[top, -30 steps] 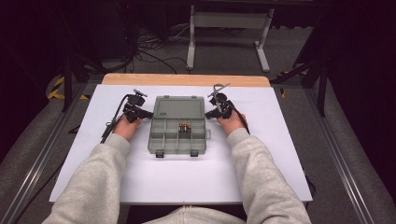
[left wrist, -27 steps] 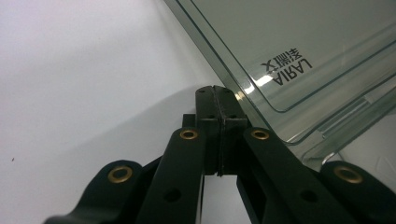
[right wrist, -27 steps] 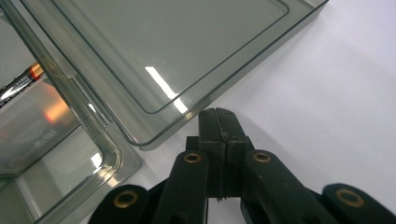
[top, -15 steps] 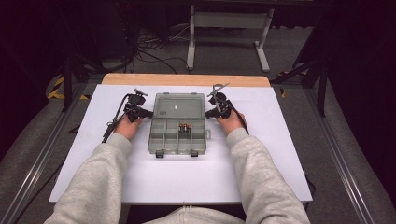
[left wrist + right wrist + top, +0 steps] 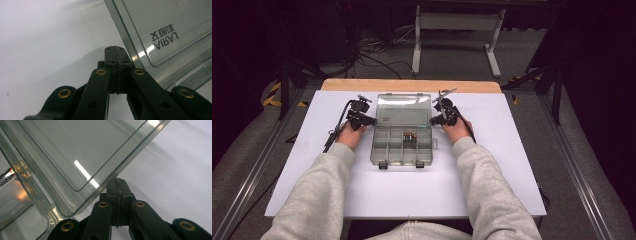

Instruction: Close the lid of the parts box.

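Two black tongs, left (image 5: pixel 115 48) and right (image 5: pixel 117 181), pressed closed, empty, flanking clear glossy rectangular plastic organizer box (image 5: pixel 403 131).

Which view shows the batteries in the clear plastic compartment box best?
The high view: the batteries lie in a middle compartment of the clear plastic compartment box. The right gripper view catches one battery end through the wall; the left gripper view has the lid.

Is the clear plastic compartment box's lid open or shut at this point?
Open. The clear plastic compartment box has its lid swung back past the far edge, leaving the divided compartments and the small batteries uncovered.
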Motion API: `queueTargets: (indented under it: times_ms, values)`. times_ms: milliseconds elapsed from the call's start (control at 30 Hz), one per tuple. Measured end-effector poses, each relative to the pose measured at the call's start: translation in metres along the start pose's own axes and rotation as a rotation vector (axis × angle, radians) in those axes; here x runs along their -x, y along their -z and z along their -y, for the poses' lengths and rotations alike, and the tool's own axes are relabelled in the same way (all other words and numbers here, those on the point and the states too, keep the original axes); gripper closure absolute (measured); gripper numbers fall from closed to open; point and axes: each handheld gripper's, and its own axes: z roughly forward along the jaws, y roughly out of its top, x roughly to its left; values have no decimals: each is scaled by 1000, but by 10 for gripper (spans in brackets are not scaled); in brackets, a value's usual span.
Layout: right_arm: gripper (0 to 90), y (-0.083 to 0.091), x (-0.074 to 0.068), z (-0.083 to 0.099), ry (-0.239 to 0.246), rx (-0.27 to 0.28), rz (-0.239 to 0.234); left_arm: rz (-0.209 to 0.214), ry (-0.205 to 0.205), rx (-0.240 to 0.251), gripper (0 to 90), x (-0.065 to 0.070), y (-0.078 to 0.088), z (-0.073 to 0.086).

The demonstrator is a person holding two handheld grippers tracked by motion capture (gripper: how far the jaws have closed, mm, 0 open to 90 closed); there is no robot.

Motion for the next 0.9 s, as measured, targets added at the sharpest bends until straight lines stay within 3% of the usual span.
queueTargets:
  times_ms: [300, 533, 900]
  values:
    - [900, 4, -1, -1, 0, 23, 7, 12, 12, 39, 891, -3, 1, -1]
    - [900, 12, 0, -4, 9, 67, 11, -2, -21, 80, 892, -2, 8, -2]
    - [900, 27, -5, -8, 28, 111, 8, 18, -34, 116, 892, 0, 22, -3]
